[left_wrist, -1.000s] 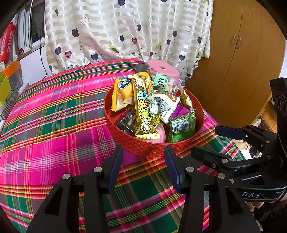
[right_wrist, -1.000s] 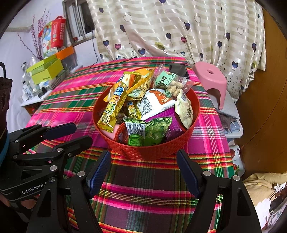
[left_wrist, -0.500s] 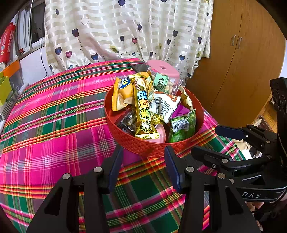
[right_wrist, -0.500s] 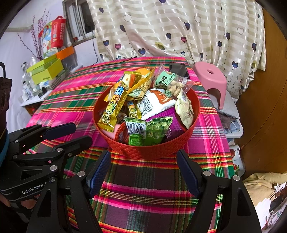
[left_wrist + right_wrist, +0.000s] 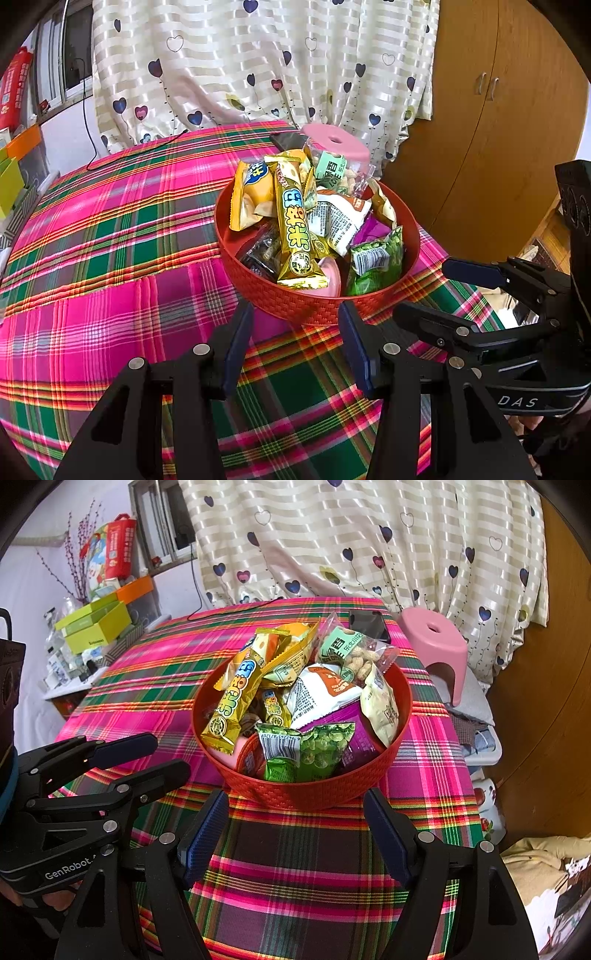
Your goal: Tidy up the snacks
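Left wrist view first: the red basket (image 5: 321,306) sits on the plaid tablecloth (image 5: 110,258), just past the left gripper (image 5: 295,325), whose fingers are spread apart with nothing between them, only cloth. The basket is piled with snack packs: a long gold bar (image 5: 295,229) lying on top, a yellow chip bag (image 5: 255,195) toward the left rim, a green pea pack (image 5: 376,262) at the near right, and a white pouch (image 5: 336,221) in the middle. Behind it a pink stool (image 5: 332,142) pokes up past the table edge, with a heart-print curtain (image 5: 258,62) and a wooden wardrobe (image 5: 498,129) further back. A black cable (image 5: 122,157) trails across the far-left part of the cloth. The right gripper (image 5: 432,291) crowds in from the right, close to the basket's side, fingers apart too.

Right wrist view: same basket (image 5: 314,794) dead ahead of the right gripper (image 5: 297,805), fingers wide and empty. A peanut bag (image 5: 354,653) leans over the far rim and a dark phone (image 5: 369,626) lies on the cloth right behind it. The left gripper (image 5: 147,753) sits off to the left, near the basket, not touching it. Green boxes (image 5: 96,627) and clutter are stacked beyond the table's left side.
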